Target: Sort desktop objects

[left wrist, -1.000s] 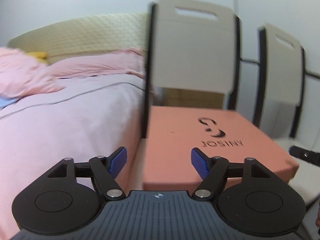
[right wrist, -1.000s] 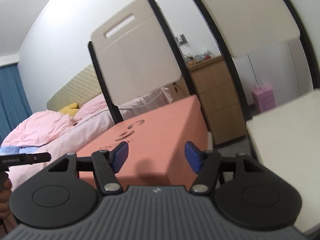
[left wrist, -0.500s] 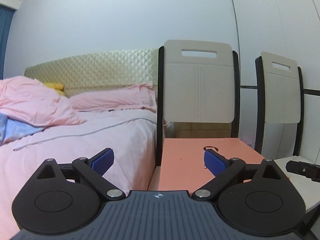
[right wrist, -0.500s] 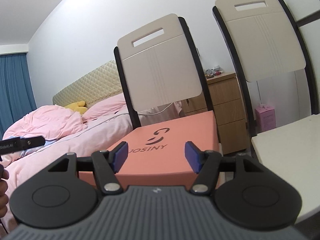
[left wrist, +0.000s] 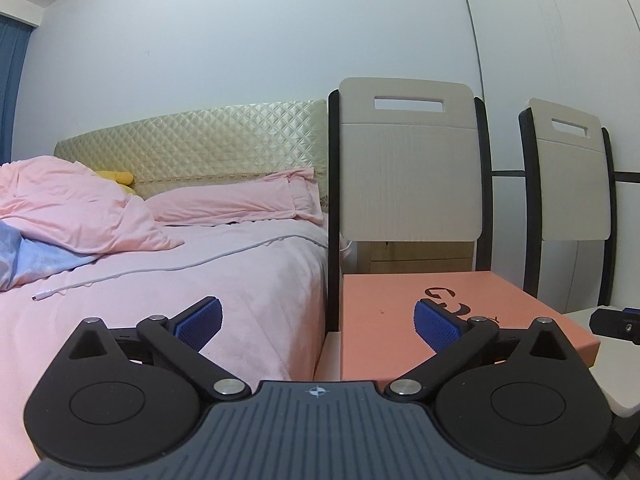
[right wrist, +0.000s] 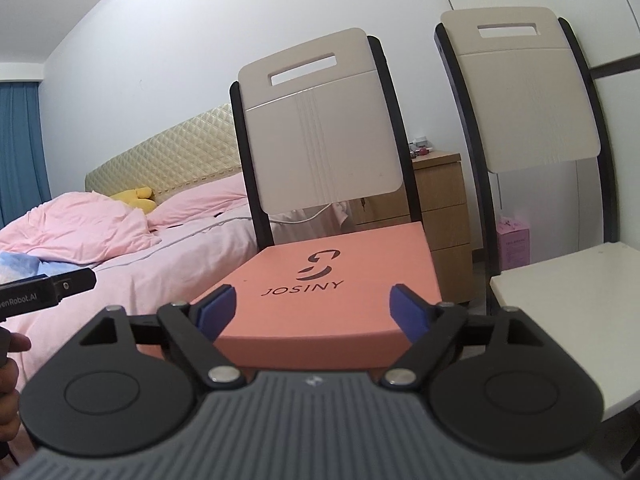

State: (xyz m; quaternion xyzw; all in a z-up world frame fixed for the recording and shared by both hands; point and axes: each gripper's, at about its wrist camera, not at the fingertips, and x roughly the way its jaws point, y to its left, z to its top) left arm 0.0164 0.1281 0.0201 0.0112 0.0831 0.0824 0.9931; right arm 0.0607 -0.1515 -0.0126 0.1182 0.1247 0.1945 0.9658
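A salmon-pink box marked JOSINY (right wrist: 336,284) lies flat on the seat of a beige chair (right wrist: 320,128). It also shows in the left wrist view (left wrist: 400,312). My left gripper (left wrist: 318,322) is open and empty, held in front of the box's left edge and the bed. My right gripper (right wrist: 312,308) is open and empty, its blue pads apart just in front of the box's near edge. The tip of the right gripper shows at the right edge of the left wrist view (left wrist: 618,322).
A bed with pink bedding (left wrist: 160,272) and a white cable (left wrist: 160,270) stands left of the chair. A second beige chair (right wrist: 560,288) with a bare white seat stands to the right. A wooden drawer unit (right wrist: 440,208) is behind.
Both grippers have pulled back from the box and tilted up, so the chairs and wall now show in full. Both sets of jaws have opened wider.
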